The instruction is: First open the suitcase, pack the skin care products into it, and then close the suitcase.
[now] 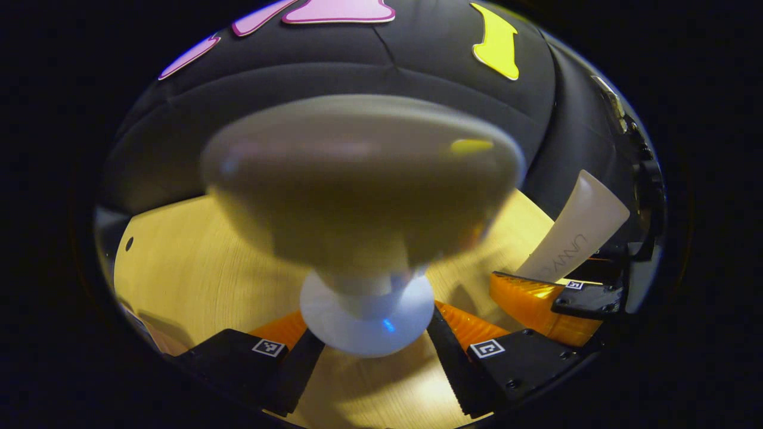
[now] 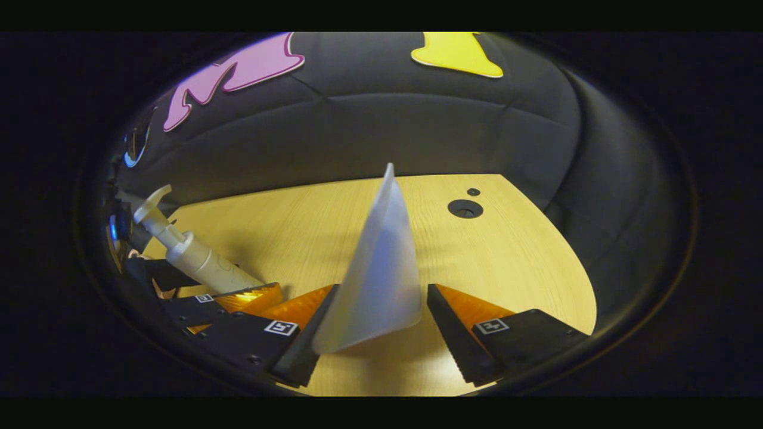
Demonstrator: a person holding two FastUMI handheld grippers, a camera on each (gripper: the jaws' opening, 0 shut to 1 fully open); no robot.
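Observation:
A white pump bottle [image 1: 363,196] looms close and blurred in the left gripper view, its round collar sitting between the fingers of my left gripper [image 1: 369,333], which is shut on it. In the right gripper view, my right gripper [image 2: 381,292] is shut on a flat white tube [image 2: 384,268] whose crimped end points up and away. The left gripper view also has that white tube [image 1: 578,232] at the right, in the right gripper [image 1: 548,292]. At the left of the right gripper view are the pump bottle [image 2: 191,256] and the left gripper [image 2: 238,298]. Both are held above the wooden table [image 2: 506,262].
The table [image 1: 197,262] runs back to the black booth wall. A round cable hole [image 2: 465,208] and a smaller hole sit in its far right part. The two grippers hang close side by side.

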